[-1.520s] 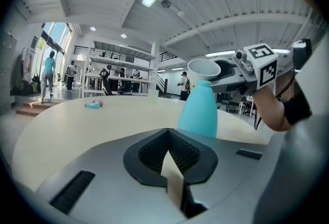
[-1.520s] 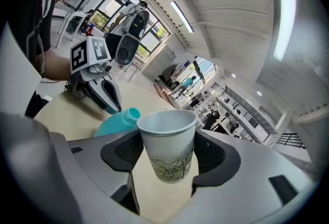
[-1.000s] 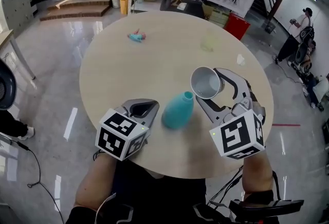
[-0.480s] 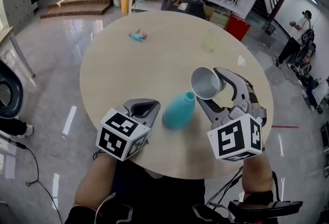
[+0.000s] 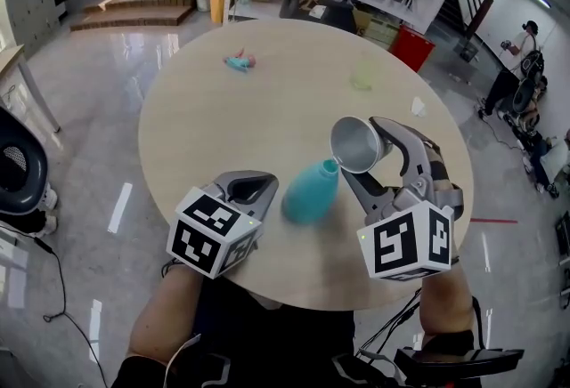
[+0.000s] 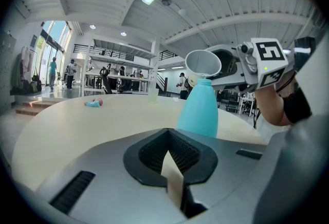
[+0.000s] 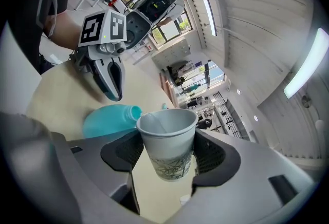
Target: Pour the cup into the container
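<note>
My right gripper (image 7: 165,160) is clamped on a white paper cup with a grey-green leaf print (image 7: 166,138), one jaw on each side of the wall about halfway up. That looks like the right place to hold it: thin paper gives and buckles near the open rim, so I would keep the squeeze light and let the rolled rim and the base keep it round. It should weigh little. The inside looks pale and I cannot tell what is in it, if anything. The cup is tipped on its side, with its mouth just above and right against the narrow neck of a turquoise plastic bottle (image 5: 310,192). This bottle is smooth, matte and wide-bodied, tapering to a small opening, and probably light enough to tip if nudged. With so small an opening, I judge the pour needs a slow tilt. My left gripper (image 5: 247,190) sits just left of the bottle, jaws closed on nothing and not touching it. The bottle stands on a round pale wood surface (image 5: 205,128). Well beyond the bottle lie a small turquoise-and-pink toy (image 5: 237,63), a pale translucent green cup (image 5: 362,75) and a white scrap (image 5: 417,104).
</note>
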`<state>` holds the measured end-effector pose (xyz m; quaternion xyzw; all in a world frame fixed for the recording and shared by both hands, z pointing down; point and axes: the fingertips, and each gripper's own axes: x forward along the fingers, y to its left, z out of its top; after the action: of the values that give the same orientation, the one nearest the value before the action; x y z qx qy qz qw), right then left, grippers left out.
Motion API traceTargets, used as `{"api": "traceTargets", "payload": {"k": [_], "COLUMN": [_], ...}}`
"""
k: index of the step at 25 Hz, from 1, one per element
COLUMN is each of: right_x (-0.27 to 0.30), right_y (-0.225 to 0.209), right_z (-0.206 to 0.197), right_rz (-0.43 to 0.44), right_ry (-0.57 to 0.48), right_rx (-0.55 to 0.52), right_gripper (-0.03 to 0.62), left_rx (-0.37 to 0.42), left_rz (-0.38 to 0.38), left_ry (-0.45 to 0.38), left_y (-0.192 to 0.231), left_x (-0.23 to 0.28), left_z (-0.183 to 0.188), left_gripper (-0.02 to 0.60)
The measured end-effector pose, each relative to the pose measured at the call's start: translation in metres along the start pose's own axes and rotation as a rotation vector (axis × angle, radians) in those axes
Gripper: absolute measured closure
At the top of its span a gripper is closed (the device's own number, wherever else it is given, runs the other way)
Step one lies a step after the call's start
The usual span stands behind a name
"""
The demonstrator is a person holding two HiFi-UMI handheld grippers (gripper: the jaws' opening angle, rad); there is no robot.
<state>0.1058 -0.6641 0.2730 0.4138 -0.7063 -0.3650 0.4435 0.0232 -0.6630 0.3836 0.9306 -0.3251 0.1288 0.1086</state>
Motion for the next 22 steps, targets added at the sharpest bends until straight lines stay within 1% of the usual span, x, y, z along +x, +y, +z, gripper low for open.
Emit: {"api": "traceTargets", "payload": {"k": [22], "right_x": [-0.0011], "right_y": [-0.0015], "right_z": [0.0014], "right_rz": [-0.015], "right_ry": [0.016], "right_rx": [-0.037], "right_gripper": [0.284], "left_rx": [0.001], "left_rz": [-0.001], "left_ry": [-0.001], "left_y": [-0.0009], "left_x": [-0.0005], "left_z": [0.0011], "left_gripper": [0.581]}}
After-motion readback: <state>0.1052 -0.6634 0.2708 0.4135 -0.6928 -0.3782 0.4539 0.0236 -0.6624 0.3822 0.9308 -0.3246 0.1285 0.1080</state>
